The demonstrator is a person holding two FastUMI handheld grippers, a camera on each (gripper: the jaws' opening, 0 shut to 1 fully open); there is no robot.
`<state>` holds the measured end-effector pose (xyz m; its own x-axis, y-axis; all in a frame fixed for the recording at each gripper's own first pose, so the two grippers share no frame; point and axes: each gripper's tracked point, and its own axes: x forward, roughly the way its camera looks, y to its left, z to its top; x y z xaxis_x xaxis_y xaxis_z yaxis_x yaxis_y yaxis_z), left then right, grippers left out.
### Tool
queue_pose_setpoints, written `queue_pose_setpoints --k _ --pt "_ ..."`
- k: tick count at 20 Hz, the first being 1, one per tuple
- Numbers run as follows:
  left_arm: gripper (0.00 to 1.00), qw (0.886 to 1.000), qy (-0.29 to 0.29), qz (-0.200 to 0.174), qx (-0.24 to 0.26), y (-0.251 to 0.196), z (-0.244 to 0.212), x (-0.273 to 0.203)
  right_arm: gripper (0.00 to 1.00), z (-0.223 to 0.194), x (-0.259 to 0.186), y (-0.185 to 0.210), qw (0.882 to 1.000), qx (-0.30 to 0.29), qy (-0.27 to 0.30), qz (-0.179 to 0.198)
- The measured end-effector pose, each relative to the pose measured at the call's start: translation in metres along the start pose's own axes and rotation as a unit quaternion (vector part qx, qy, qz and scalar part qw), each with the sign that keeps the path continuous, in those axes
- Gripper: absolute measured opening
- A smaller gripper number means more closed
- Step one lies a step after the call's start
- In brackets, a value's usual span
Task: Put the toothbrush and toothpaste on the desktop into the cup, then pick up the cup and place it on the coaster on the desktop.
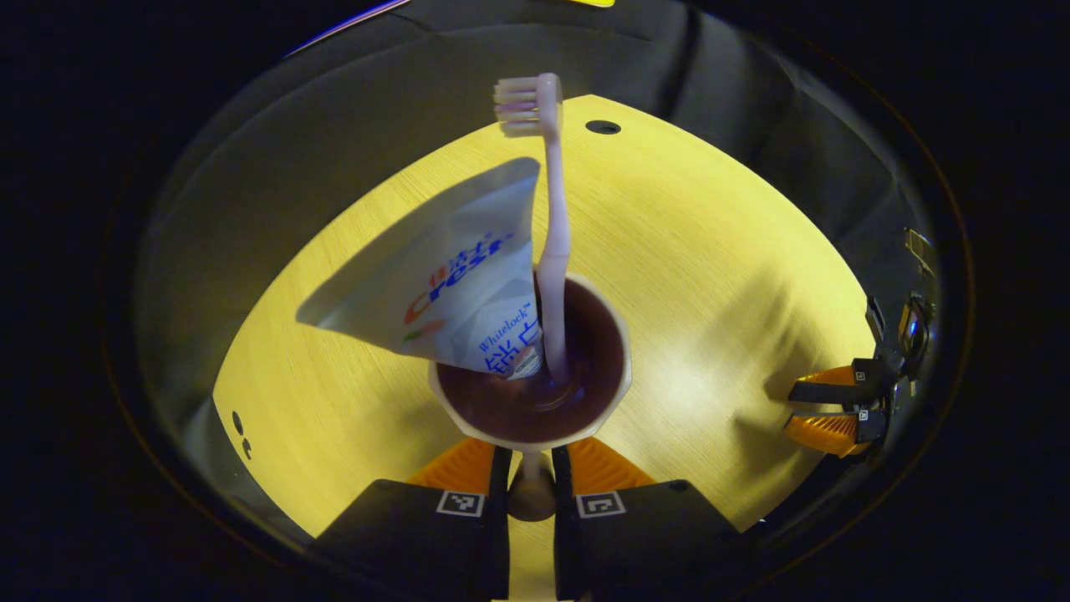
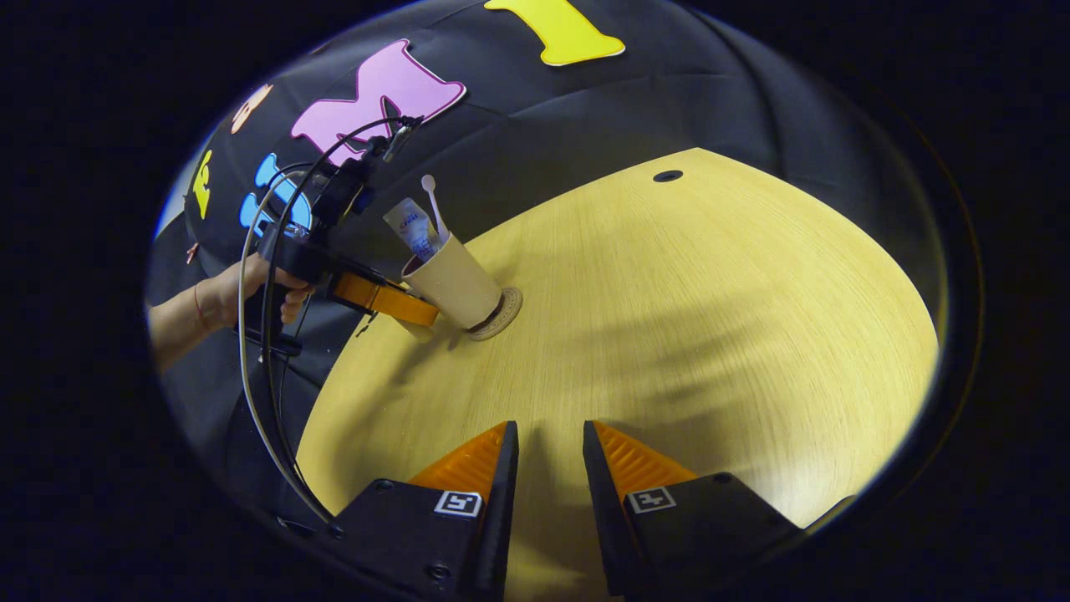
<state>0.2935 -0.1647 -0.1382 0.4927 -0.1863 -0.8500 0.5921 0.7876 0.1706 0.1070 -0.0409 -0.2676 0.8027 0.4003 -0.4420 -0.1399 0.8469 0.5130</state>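
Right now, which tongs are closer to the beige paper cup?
Left. The left tongs grip the beige paper cup; the right tongs hover far across the wooden table.

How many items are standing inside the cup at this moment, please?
2: the toothpaste tube leans to the left side of the cup, and the toothbrush stands beside it, bristles up. Nothing else shows inside.

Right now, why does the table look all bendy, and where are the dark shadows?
Left gripper view: the fisheye lens bows the table into a dome, and the toothpaste casts a grey shadow. Right gripper view: the table edge curves too, with soft dark shadows right of the cup and between the fingers.
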Motion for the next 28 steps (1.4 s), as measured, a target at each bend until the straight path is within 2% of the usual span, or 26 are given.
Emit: queue_pose_setpoints --k 2,3,4,5,6,7,8,9,10,11,14,15,20,28 --pt "0.3 1.0 0.003 -0.001 0.001 -0.001 0.001 0.003 0.48 0.0 -0.001 -0.003 1.0 0.001 0.0 -0.003" --pt "0.25 1.0 0.003 -0.001 0.001 -0.001 0.002 0.005 0.48 -0.001 -0.001 -0.005 1.0 0.002 0.001 -0.004" --pt "0.3 1.0 0.004 -0.002 0.001 -0.002 0.004 0.007 0.48 -0.001 0.0 -0.008 1.0 0.004 0.002 -0.006" --pt "0.26 1.0 0.005 -0.001 0.002 -0.003 0.006 0.01 0.31 -0.001 0.0 -0.01 1.0 0.005 0.001 -0.007" --pt "0.26 1.0 0.009 -0.002 0.003 -0.003 0.004 0.012 0.48 0.0 0.0 -0.011 1.0 0.006 0.001 -0.008" --pt "0.25 1.0 0.005 -0.004 0.006 -0.004 0.007 0.012 0.49 0.0 0.0 -0.012 1.0 0.007 0.001 -0.009" --pt "0.26 1.0 0.008 -0.004 0.01 -0.004 0.006 0.012 0.33 0.0 0.001 -0.013 1.0 0.008 0.001 -0.011" --pt "0.27 1.0 0.008 0.0 0.012 -0.002 0.006 0.01 0.51 -0.001 0.002 -0.015 1.0 0.01 0.002 -0.011" --pt "0.36 1.0 0.006 -0.002 0.012 -0.001 0.005 0.012 0.52 -0.001 0.002 -0.015 1.0 0.011 0.003 -0.011" --pt "0.36 1.0 0.005 0.0 0.013 -0.002 0.006 0.014 0.53 0.0 0.002 -0.016 1.0 0.012 0.002 -0.012" --pt "1.0 1.0 0.018 0.0 0.015 -0.004 0.004 0.015 0.53 -0.002 0.003 -0.015 1.0 0.011 0.004 -0.012" --pt "0.98 1.0 0.016 0.002 0.015 -0.004 0.006 0.016 0.54 -0.002 0.004 -0.014 1.0 0.011 0.004 -0.011" --pt "0.99 1.0 0.004 0.018 0.018 0.003 0.01 0.01 0.53 0.0 0.002 -0.013 1.0 0.012 0.001 -0.012" --pt "0.99 0.999 -0.033 0.036 -0.006 0.029 -0.005 -0.027 0.54 0.003 -0.004 0.011 1.0 -0.001 -0.006 -0.005"
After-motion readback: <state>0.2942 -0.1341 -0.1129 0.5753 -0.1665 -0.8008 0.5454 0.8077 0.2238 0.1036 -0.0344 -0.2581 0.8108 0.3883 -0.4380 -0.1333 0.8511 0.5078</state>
